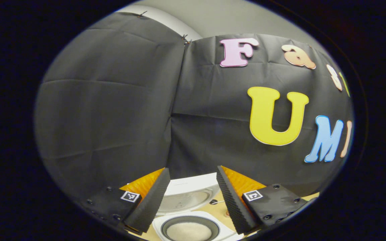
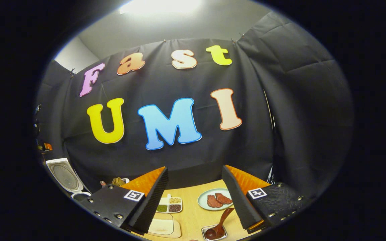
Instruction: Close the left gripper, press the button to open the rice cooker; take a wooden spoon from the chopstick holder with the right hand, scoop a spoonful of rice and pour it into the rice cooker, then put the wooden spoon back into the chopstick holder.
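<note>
Below right gripper [image 2: 194,197], held wide open and empty, brown wooden spoon [image 2: 218,225] stands in small metal chopstick holder [image 2: 214,232] at near worktop [image 2: 193,214] edge; handle to be pinched mid-length, lifted straight. Left gripper [image 1: 191,197] spread open, empty, above white rice cooker [image 1: 188,197], lid raised.

the rice cooker [image 1: 188,214] body is cut off below (its front hidden); divided dish [image 2: 168,204] contents too small to tell.

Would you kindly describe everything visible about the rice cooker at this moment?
The rice cooker is white and looks like plastic, standing on the light wooden table. In the left gripper view its lid is raised and tipped back, showing a pale ribbed inner plate. The dark-rimmed inner pot sits open with white rice lying in it. It shows between the open fingers of the left gripper, which does not touch it. In the right gripper view the raised lid stands at the far left.
</note>
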The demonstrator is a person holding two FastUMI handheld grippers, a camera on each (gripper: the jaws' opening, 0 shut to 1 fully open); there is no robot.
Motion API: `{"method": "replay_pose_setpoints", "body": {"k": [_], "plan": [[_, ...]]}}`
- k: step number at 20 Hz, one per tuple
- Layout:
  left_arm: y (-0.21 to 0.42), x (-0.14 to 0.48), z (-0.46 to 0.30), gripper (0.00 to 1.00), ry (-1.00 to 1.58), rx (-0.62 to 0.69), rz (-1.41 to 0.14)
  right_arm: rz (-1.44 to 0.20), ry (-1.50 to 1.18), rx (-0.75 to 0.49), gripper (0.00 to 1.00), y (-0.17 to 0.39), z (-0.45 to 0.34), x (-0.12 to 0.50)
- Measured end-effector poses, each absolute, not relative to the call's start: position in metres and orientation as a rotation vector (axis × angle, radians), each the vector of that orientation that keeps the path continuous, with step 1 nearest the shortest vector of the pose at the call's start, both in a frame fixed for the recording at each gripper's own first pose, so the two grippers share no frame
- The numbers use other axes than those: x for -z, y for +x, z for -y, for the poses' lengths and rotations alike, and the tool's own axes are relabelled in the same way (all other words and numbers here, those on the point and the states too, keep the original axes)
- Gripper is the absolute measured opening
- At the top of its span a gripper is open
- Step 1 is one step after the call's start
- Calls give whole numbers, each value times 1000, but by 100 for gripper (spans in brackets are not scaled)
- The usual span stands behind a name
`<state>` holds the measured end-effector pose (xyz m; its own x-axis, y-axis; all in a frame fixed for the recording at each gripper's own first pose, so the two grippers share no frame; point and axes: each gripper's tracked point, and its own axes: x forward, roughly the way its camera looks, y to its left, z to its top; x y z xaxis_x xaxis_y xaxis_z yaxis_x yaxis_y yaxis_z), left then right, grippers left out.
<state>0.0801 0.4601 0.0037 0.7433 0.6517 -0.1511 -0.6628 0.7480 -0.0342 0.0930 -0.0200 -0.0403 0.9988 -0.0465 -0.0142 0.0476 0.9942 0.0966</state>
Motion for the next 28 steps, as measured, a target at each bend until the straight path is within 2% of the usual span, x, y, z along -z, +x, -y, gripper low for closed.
{"method": "replay_pose_setpoints", "body": {"k": [7, 10, 11, 14, 15, 16, 17, 18, 21, 22, 23, 28], "plan": [[118, 13, -507, 96, -90, -823, -169, -29, 93, 79, 96, 102, 31, 43], [121, 20, -524, 96, -75, -879, -188, -43, 102, 87, 97, 109, 35, 46], [123, 26, -529, 99, -83, -894, -204, -45, 105, 86, 97, 111, 36, 47], [124, 38, -545, 96, -81, -962, -228, -57, 100, 79, 97, 118, 34, 50], [123, 44, -549, 100, -76, -985, -249, -59, 99, 76, 97, 120, 35, 50], [118, 54, -549, 97, -72, -1008, -282, -60, 103, 72, 97, 122, 34, 50], [116, 67, -548, 94, -83, -1013, -331, -63, 108, 66, 97, 124, 33, 51], [116, 59, -553, 97, -54, -1029, -290, -66, 113, 60, 97, 125, 33, 53], [114, 58, -549, 97, -71, -1048, -300, -83, 121, 51, 97, 129, 37, 61], [113, 58, -549, 94, -64, -1050, -294, -88, 131, 45, 97, 131, 37, 64], [113, 57, -548, 100, -60, -1050, -294, -92, 139, 36, 97, 132, 37, 65], [117, 57, -548, 98, -45, -1044, -264, -97, 155, 16, 97, 137, 45, 69]]}}
